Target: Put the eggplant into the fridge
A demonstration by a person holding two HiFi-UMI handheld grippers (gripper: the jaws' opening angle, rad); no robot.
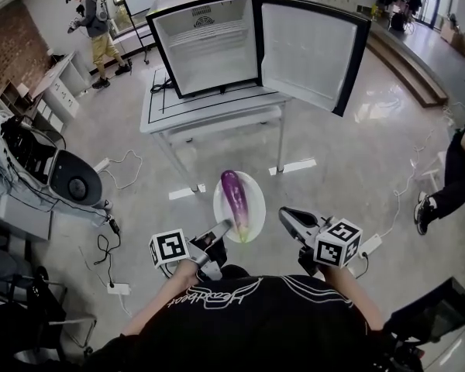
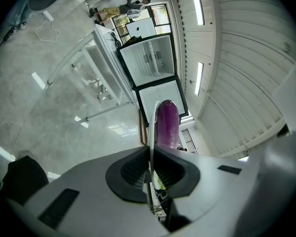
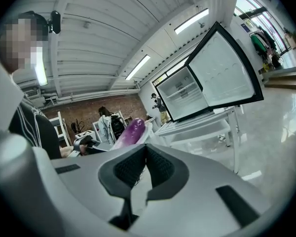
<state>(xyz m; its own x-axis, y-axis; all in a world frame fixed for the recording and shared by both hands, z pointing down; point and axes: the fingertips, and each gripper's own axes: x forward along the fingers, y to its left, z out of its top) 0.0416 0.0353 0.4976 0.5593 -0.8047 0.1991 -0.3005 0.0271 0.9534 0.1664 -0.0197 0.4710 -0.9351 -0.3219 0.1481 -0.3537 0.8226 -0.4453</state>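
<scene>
above the glossy grey floor [image 1: 349,153], short of the white table [image 1: 159,108] bearing the open fridge [image 1: 209,45], we held the eggplant [image 1: 235,200] on a white plate [image 1: 255,200], our left gripper [image 1: 223,227] pinched tight on its rim, our right gripper [image 1: 286,215] beside it, jaws together and empty.

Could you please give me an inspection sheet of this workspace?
Surface: white table bears the fridge, door open.
Job's things: eggplant lies on a white plate, held above the floor, short of the table.
Clutter: grey round device on the floor at left.
Tools: left tool shut on the plate's rim; right tool shut, nothing in it.
Cables: black cable and white power strip on the floor.
Surroundings: one bystander beyond the fridge, another at right.
</scene>
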